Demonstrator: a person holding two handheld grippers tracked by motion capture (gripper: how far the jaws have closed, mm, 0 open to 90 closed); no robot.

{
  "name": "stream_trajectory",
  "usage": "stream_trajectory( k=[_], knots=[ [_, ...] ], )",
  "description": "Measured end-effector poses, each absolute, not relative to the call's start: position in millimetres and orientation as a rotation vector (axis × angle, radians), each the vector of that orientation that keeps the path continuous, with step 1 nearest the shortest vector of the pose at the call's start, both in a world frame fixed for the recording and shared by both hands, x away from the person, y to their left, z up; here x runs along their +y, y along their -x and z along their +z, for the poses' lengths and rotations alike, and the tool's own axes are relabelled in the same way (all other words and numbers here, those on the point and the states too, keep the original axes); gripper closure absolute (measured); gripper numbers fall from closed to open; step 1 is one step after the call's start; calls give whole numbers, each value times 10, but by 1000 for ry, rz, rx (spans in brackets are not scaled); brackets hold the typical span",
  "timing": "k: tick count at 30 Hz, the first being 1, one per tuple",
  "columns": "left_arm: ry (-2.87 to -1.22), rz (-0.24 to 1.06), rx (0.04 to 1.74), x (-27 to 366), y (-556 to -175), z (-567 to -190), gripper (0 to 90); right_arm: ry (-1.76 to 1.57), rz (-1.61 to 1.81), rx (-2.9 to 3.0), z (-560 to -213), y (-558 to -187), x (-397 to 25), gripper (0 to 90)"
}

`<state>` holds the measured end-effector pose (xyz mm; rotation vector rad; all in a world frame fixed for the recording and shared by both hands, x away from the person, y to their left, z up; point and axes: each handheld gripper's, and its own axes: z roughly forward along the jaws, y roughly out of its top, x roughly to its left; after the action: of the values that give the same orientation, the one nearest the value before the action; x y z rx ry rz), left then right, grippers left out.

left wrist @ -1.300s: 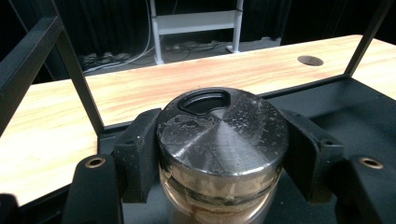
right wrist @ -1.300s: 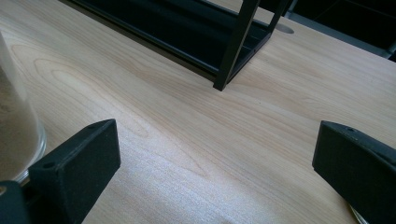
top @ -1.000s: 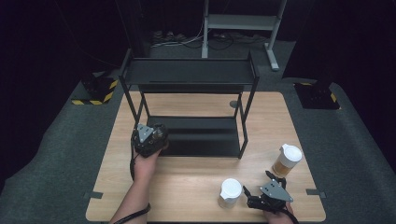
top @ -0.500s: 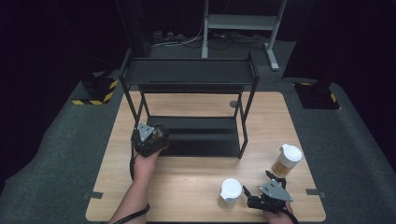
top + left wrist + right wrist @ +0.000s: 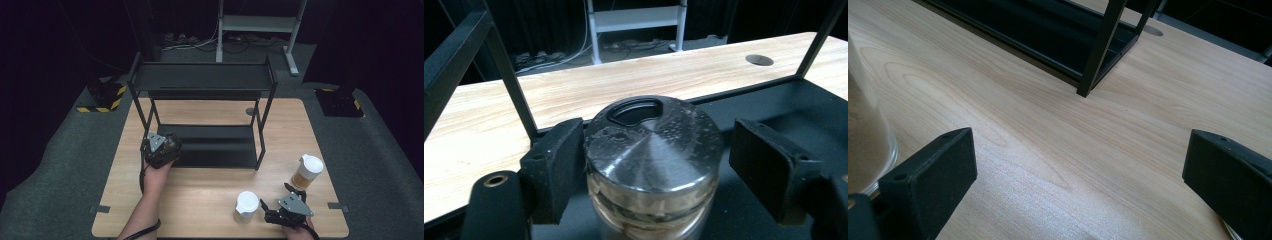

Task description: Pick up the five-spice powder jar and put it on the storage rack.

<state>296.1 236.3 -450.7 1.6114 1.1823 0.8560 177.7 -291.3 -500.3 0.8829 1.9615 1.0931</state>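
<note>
A glass jar with a shiny metal lid [image 5: 653, 145] stands on the black lower shelf [image 5: 774, 105], between the jaws of my left gripper [image 5: 654, 155]. The left jaw lies against the jar and the right jaw stands a small gap off it, so the gripper is open. In the high view my left gripper [image 5: 160, 146] sits at the lower shelf's front left and hides the jar. Near the table's front edge my right gripper [image 5: 282, 209] is wide open over bare wood [image 5: 1078, 170], just right of a white-lidded jar [image 5: 246, 205].
A black two-tier shelf rack [image 5: 202, 77] takes up the middle of the wooden table [image 5: 200, 195]. A second white-lidded jar with brownish contents [image 5: 306, 172] stands at the right. One rack leg [image 5: 1100, 47] stands ahead of my right gripper.
</note>
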Motion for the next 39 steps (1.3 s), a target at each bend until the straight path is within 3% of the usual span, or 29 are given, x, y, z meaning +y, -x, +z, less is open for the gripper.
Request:
stream_trajectory(
  k=[20, 29, 39],
  knots=[
    [-1603, 892, 1136, 2314, -2852, -4370, 108, -878, 1091, 1962, -5004, -1777, -2910, 3],
    [-1594, 889, 1123, 2324, -2750, -4307, 6, -880, 1090, 1962, -5003, -1777, -2909, 3],
    [-1608, 883, 1106, 2343, -2582, -4240, 4, -881, 1088, 1961, -5004, -1775, -2905, 3]
  ],
)
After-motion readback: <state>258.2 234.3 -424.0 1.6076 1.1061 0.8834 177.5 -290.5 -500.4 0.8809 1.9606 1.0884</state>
